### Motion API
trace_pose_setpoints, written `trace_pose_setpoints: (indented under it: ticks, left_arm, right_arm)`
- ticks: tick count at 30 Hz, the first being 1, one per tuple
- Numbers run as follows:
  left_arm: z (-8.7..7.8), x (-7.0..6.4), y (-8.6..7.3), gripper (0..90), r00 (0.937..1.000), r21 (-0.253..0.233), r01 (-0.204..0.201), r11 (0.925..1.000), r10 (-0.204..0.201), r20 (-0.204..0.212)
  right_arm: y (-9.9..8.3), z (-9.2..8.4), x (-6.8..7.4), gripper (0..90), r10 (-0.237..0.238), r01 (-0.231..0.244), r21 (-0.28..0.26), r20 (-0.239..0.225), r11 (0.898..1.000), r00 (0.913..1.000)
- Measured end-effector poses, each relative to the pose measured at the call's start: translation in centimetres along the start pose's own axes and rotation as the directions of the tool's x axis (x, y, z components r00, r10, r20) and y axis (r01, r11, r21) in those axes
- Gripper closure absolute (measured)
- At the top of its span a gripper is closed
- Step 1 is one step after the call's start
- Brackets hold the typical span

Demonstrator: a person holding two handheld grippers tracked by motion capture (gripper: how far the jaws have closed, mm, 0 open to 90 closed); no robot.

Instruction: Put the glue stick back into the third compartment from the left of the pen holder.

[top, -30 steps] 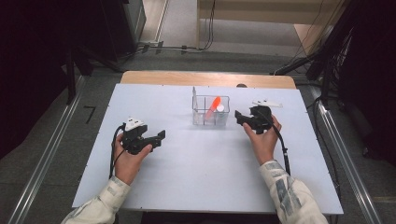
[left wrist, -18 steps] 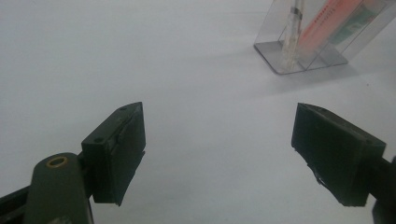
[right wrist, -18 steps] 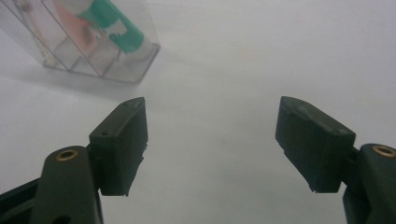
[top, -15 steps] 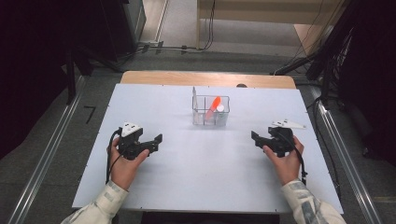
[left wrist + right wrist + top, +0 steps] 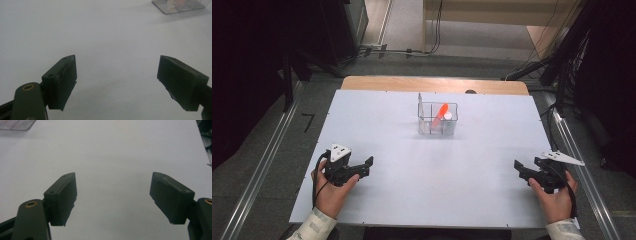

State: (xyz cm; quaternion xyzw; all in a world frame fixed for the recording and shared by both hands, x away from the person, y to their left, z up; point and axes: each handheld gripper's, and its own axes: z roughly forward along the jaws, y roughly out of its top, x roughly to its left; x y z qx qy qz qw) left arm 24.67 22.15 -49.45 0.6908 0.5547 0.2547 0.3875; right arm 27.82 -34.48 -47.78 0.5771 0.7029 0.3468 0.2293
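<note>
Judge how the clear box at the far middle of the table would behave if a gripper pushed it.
The clear box looks thin-walled and see-through, so it is probably light and would slide readily on the smooth white table. The orange piece leans tilted inside it beside a white piece; a push would likely shift or rattle them. High pushes might tip it.

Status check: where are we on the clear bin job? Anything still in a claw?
Looks done: the orange marker and a white-capped item stand in the clear bin at the table's far middle. In hand: nothing; the left claw and right claw are both open and empty, near the table's near edge, apart from the bin. Left: nothing else lies loose on the table.
</note>
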Motion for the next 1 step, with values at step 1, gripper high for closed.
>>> trace_pose_setpoints:
  ticks: [1]
  left_arm:
    - [0.06,0.08,-0.08,16.8,1.0,0.001,0.001,1.0,-0.001,-0.003]
  right_arm:
    - [-0.22,-0.15,-0.28,19.2,-0.004,0.004,0.001,0.004,1.0,1.0]
